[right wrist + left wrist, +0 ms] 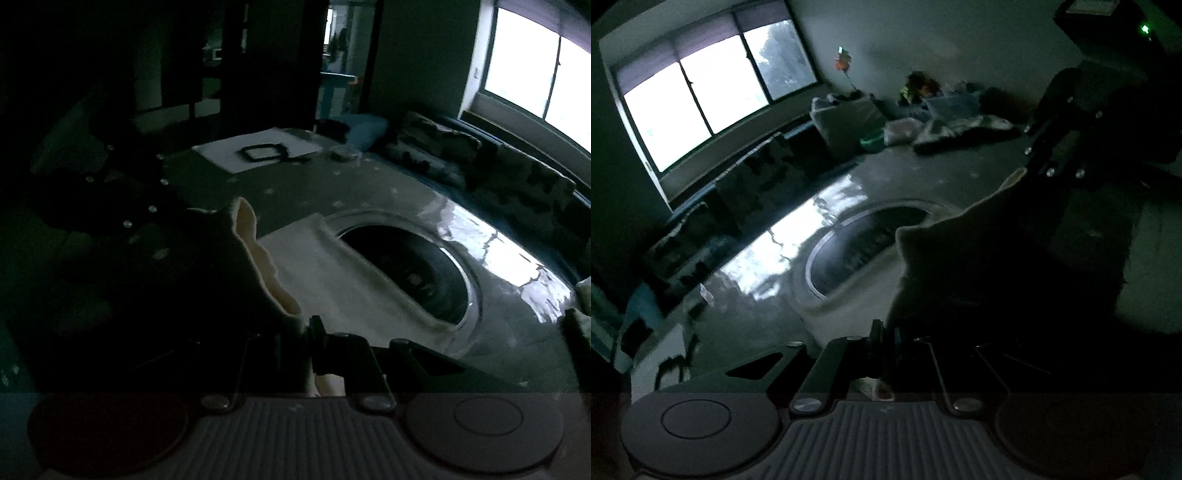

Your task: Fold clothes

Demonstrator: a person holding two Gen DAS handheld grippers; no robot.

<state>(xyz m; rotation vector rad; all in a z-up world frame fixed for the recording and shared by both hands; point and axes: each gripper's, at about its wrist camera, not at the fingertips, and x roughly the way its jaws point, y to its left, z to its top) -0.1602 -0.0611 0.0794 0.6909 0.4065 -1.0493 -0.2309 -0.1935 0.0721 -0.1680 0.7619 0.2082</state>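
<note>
Cream cloth (332, 273) clamped in both my tongs, left (884, 332) and right (306, 328); I should keep edges aligned, tension even.

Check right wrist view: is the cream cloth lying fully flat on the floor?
No, the cream fabric cloth is lifted at one edge, pinched in the right tool, while its far part drapes toward the round dark-centred mat.

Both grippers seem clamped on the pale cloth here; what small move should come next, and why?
Probably carry the lifted edge forward over the cloth lying on the table. The left gripper and right gripper each pinch that edge, raised, with the rest spread flat.
</note>
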